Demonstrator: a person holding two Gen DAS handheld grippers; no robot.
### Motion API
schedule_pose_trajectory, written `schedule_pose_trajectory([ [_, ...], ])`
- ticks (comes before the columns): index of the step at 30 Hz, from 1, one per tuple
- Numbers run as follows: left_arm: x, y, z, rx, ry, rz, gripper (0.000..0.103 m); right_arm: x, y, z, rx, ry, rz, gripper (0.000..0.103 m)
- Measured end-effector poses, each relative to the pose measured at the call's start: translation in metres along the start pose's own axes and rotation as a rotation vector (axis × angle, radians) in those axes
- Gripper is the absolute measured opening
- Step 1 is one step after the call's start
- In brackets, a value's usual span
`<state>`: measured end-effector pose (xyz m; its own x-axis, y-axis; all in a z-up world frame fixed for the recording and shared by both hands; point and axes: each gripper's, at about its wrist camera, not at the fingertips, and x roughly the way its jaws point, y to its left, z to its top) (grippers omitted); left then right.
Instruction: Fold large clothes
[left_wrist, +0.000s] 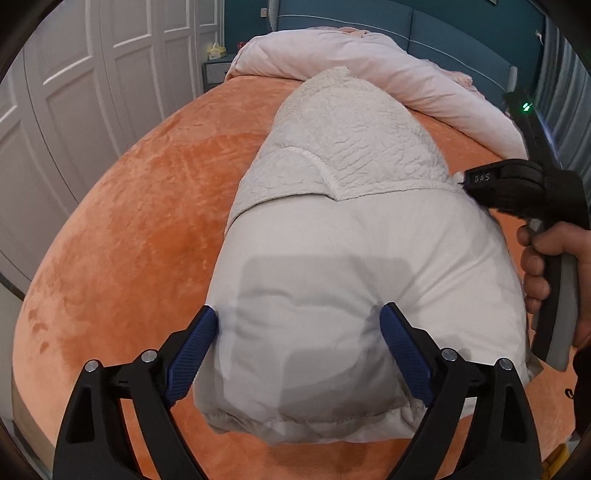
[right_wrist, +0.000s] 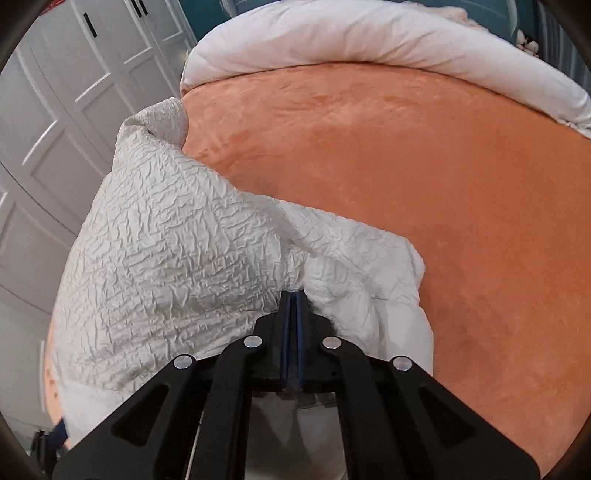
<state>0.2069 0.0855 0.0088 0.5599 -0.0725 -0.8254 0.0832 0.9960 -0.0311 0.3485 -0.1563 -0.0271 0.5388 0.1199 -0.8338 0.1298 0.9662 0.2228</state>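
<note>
A large white padded garment (left_wrist: 351, 251) lies folded on the orange bedspread (left_wrist: 129, 221), smooth lining toward me and crinkled outer fabric (left_wrist: 354, 136) farther back. My left gripper (left_wrist: 301, 339) is open, its blue pads (left_wrist: 195, 343) straddling the near end of the bundle. At the right, a person's hand (left_wrist: 535, 266) holds my right gripper (left_wrist: 466, 180), whose tip pinches the edge of the crinkled layer. In the right wrist view the right gripper (right_wrist: 293, 295) is shut on bunched crinkled fabric of the garment (right_wrist: 166, 266), which rises to its left.
A rolled pale duvet (left_wrist: 332, 62) lies across the far end of the bed, also seen as the duvet (right_wrist: 369, 37). White wardrobe doors (left_wrist: 74, 92) stand at the left, with a small nightstand (left_wrist: 216, 74) by the blue headboard (left_wrist: 443, 33). The orange bedspread (right_wrist: 443, 184) stretches right of the garment.
</note>
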Motion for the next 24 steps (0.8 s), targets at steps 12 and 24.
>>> schedule_pose_trajectory([
  [12,-0.018,0.001,-0.016,-0.037,0.008,0.012,0.085,-0.047,0.046,-0.153,-0.241,0.020,0.015,0.004],
  [24,-0.046,-0.039,-0.087,-0.014,0.027,0.019,0.085,-0.117,-0.002,-0.217,-0.115,-0.087,-0.041,0.044],
])
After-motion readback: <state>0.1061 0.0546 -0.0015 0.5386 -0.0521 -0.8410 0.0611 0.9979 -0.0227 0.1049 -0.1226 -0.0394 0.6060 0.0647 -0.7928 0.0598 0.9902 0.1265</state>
